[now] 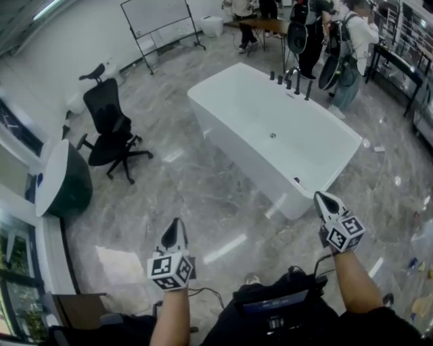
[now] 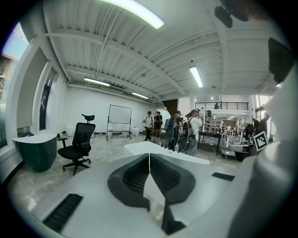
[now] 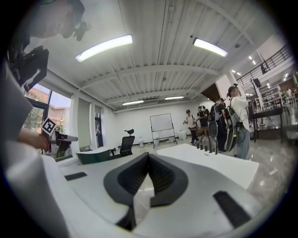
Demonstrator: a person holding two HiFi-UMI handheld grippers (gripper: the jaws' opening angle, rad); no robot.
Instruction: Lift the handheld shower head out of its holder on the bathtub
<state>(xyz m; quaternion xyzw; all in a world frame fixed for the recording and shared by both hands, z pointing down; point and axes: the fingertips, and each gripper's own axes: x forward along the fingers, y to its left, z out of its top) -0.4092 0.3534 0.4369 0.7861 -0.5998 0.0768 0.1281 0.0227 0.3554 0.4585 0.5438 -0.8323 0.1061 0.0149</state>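
Note:
A white freestanding bathtub (image 1: 223, 108) stands in the middle of the marble floor. Along its far rim runs a row of dark fittings (image 1: 289, 82); the slim upright piece at their right end (image 1: 308, 89) looks like the handheld shower head in its holder. My left gripper (image 1: 174, 233) is shut and empty, well short of the tub. My right gripper (image 1: 326, 201) is also shut and empty, near the tub's closest corner. The tub (image 2: 163, 151) lies ahead of the left gripper (image 2: 149, 155). The right gripper (image 3: 148, 155) points at the tub (image 3: 219, 165) and its fittings (image 3: 207, 144).
A black office chair (image 1: 108, 132) and a dark green stand with a white top (image 1: 64, 179) are at the left. A whiteboard (image 1: 159, 17) stands at the back. Several people (image 1: 338, 47) are just beyond the tub's fittings. Shelving (image 1: 406, 40) lines the right.

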